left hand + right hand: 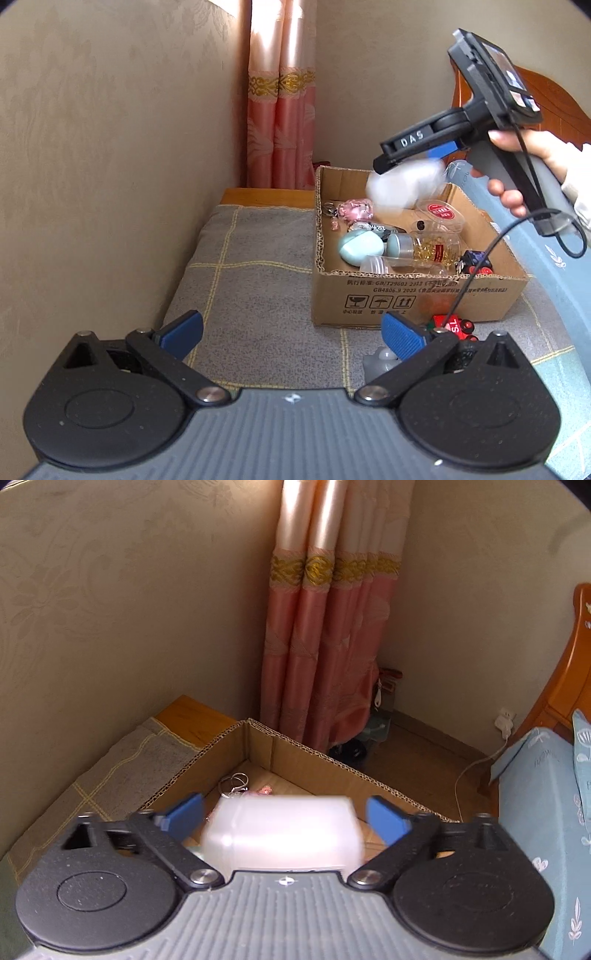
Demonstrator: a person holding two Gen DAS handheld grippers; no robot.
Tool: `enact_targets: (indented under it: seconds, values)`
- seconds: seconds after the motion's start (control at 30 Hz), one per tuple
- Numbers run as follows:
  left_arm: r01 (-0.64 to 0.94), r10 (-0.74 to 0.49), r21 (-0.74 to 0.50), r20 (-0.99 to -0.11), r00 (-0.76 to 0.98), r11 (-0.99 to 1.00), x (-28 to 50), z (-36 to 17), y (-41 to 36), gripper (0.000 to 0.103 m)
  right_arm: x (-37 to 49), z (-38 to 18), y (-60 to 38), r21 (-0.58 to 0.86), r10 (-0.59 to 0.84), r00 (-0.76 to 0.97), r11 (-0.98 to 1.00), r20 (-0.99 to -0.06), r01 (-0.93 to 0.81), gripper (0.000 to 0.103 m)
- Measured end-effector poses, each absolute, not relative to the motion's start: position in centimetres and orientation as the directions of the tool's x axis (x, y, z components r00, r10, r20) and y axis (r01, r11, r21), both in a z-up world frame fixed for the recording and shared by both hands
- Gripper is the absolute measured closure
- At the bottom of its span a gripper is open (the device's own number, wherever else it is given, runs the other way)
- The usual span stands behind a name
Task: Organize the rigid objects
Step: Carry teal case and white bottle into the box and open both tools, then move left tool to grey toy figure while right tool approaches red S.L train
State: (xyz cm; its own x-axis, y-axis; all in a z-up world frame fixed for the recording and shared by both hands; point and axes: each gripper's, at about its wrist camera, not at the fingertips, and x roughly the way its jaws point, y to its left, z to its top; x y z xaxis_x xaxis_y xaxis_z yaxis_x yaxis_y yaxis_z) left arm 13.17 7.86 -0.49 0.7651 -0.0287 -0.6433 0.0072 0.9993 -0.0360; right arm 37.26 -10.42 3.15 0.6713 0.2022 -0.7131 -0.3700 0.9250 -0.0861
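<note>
White bottle [282,834] — blurred, lying crosswise between the right gripper [284,818] fingers, over the near end of the cardboard box [280,746]; gaps showing on both sides, blue pads [386,821] not touching it

Right gripper jaws spread wide, nothing pinched. In the left wrist view, same bottle [404,184] smearing white just under the right gripper [410,162], above the box's far end at roughly 1 o'clock from frame centre; a hand [524,166] wrapping the handle at 3 o'clock

Cardboard box [406,295] sitting on a grey checked cloth [251,280], wall at 9 o'clock, pink curtain [280,110] at 12 o'clock. Lying inside the box: pink pig charm [356,208] with key rings at the far-left corner, mint egg-shaped case [360,245], clear jar of golden capsules [428,247] on its side, clear lidded cup with red label [441,214], dark cube [476,258] at the near-right corner

Left gripper [291,332] hovering low over the cloth at 6 o'clock, jaws spread, empty. Red toy vehicle [456,326] resting outside the box against its near wall, just beyond the left gripper's right-hand finger; a pale whitish item [378,363] partly hidden beneath that finger, kind unclear
</note>
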Motion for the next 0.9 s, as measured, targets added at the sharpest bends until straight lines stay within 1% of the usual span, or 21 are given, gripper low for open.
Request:
enact_targets:
  seconds: [0.13,0.33,0.53,0.8,0.9]
  values:
    - [0.008,-0.029,-0.036,-0.637,0.77,0.999,12.8,-0.3,8.0,0.001,36.3,3.7,-11.0,-0.049,0.23,0.671,0.928,-0.705,-0.37,0.0]
    - [0.001,-0.025,-0.037,-0.632,0.775,0.999,12.3,-0.1,8.1,0.001,34.1,4.3,-11.0,-0.088,0.216,0.677,0.919,-0.704,-0.385,0.0]
    - [-0.009,-0.015,-0.034,-0.632,0.775,0.999,11.9,0.1,8.0,0.001,31.0,4.8,-11.5,-0.074,0.232,0.676,0.918,-0.699,-0.39,0.0]
    - [-0.025,0.011,-0.013,-0.636,0.772,1.0,11.6,-0.1,7.9,0.001,25.2,3.6,-13.2,-0.062,0.232,0.703,0.928,-0.673,-0.366,0.0]
    - [-0.03,0.011,-0.019,-0.64,0.768,0.999,11.6,-0.3,8.0,0.001,23.1,2.3,-13.9,-0.049,0.217,0.699,0.939,-0.682,-0.339,0.0]
